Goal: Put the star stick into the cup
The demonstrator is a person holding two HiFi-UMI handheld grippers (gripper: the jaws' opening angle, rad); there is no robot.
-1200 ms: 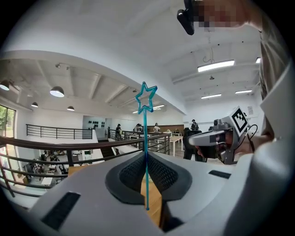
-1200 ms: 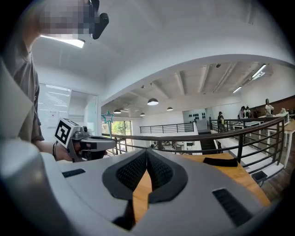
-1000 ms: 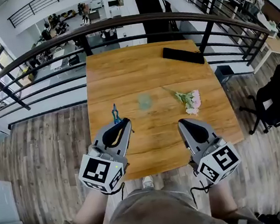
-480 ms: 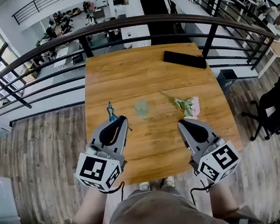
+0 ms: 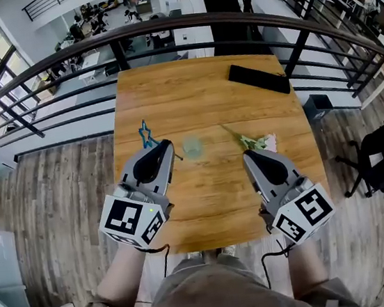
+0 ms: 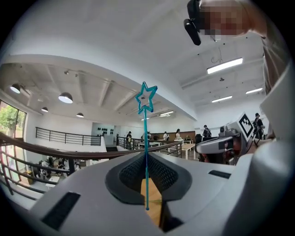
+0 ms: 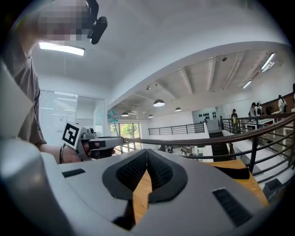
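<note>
No words, numbers or brand names are legible. The only printed signs are black-and-white square markers (image 5: 132, 224) on the rear cubes of the left gripper (image 5: 168, 144) and right gripper (image 5: 246, 155).

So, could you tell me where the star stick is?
In the head view the star stick stands upright in the left gripper, just left of the cup.
</note>
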